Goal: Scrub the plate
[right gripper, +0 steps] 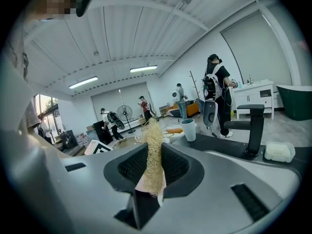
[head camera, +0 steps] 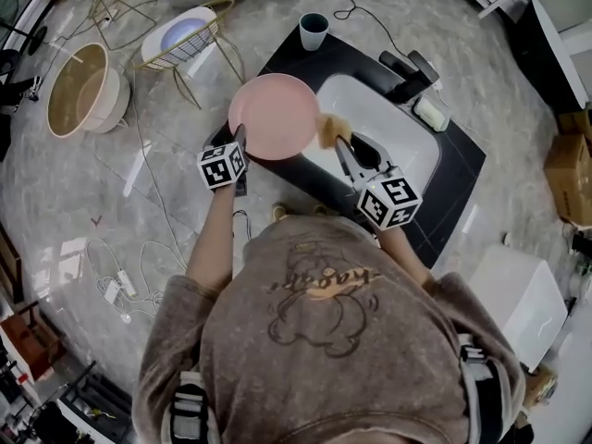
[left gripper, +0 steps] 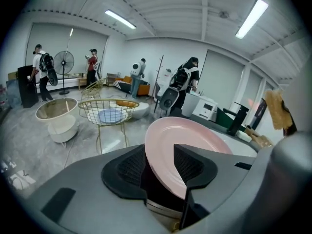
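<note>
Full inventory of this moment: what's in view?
pink plate: 1, pink, over sink's left edge
loofah scrubber: 1, tan, at plate's right rim
sink: 1, white, set in counter
counter: 1, black, centre
faucet: 1, black, beside sink
soap dish: 1, white, by faucet
cup: 1, teal, counter's far corner
wire basket: 1, gold, floor, holds bowl
tub: 1, beige, floor left
left gripper: 1, grey, fingers on plate
right gripper: 1, grey, fingers on scrubber
</note>
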Motion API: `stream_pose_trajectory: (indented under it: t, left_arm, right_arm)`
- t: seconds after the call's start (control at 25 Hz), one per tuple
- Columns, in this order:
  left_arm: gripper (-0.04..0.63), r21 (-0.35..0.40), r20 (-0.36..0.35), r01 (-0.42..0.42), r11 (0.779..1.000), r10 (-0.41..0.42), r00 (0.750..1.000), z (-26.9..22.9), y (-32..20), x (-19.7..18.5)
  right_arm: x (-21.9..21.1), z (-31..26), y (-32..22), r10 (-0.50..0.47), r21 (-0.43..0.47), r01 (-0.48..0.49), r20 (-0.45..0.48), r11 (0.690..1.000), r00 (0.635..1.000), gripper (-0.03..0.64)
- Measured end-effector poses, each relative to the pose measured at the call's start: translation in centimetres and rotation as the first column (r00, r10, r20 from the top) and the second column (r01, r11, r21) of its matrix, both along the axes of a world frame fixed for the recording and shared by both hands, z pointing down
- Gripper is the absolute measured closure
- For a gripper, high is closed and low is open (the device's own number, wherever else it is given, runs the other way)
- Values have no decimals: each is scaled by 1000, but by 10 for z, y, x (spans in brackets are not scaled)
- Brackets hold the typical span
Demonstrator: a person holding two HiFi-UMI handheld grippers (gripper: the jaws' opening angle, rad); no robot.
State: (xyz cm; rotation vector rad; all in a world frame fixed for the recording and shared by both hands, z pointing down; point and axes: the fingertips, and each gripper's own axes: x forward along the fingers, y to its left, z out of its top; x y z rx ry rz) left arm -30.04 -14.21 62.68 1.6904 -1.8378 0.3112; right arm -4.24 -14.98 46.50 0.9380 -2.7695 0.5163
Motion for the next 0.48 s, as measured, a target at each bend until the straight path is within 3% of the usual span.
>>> stream_pose_trajectory:
  t: [0.48]
  left_arm:
    - [428, -111, -51, 18, 994, -23, 998, 37, -17, -2]
  right_arm:
    - [18, 4, -14, 69, -12, -69, -16, 998, 997, 537]
